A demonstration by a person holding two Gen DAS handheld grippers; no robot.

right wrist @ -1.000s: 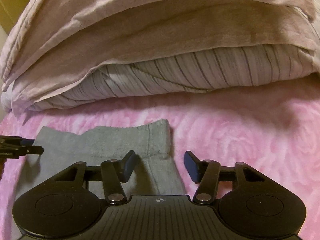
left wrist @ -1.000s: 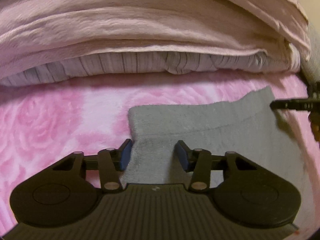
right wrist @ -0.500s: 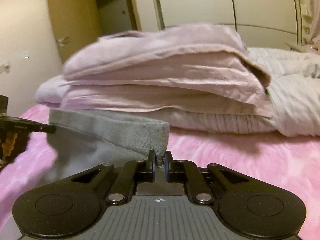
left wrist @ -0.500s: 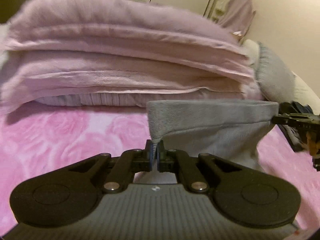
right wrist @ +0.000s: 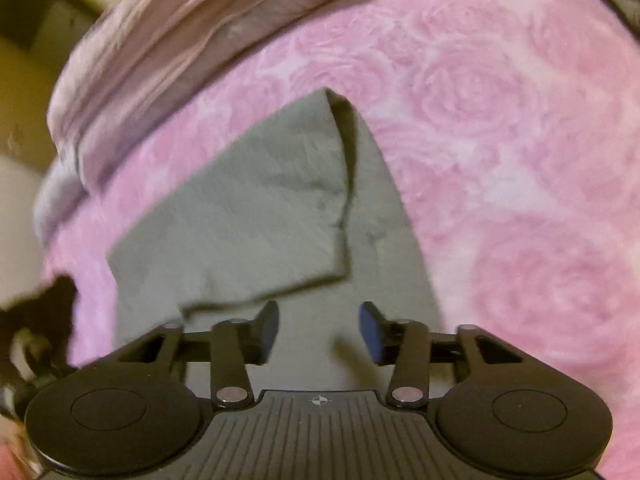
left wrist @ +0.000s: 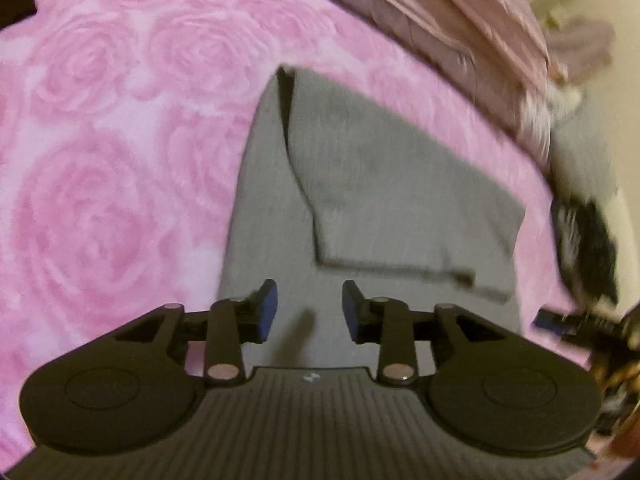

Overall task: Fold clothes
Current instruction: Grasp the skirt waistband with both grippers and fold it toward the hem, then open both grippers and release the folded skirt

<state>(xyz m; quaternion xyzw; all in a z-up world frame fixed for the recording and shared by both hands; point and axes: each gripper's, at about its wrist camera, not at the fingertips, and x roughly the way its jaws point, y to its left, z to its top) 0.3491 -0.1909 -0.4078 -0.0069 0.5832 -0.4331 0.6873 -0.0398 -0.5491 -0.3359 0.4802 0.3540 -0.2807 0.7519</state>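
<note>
A grey knit garment (left wrist: pixel 384 184) lies on the pink rose-patterned blanket (left wrist: pixel 104 184), its far half folded back over the near half. My left gripper (left wrist: pixel 308 312) hovers open above its near left part, nothing between the blue pads. The same garment (right wrist: pixel 248 216) fills the middle of the right wrist view, where the folded flap ends in an edge just beyond my right gripper (right wrist: pixel 318 332), which is open and empty over the cloth. The right gripper's tip (left wrist: pixel 560 320) shows at the right edge of the left wrist view. Both views are motion-blurred.
A stack of folded mauve and striped bedding (left wrist: pixel 460 20) runs along the far side of the blanket (right wrist: pixel 520 160); it appears again as bedding (right wrist: pixel 168 40) in the right wrist view. A dark blurred object (left wrist: pixel 584 248) lies at the right.
Half a second ago both grippers were shut on the garment's far edge and held it up. Now the edge lies folded over the garment, and both grippers are open and look down on it.
</note>
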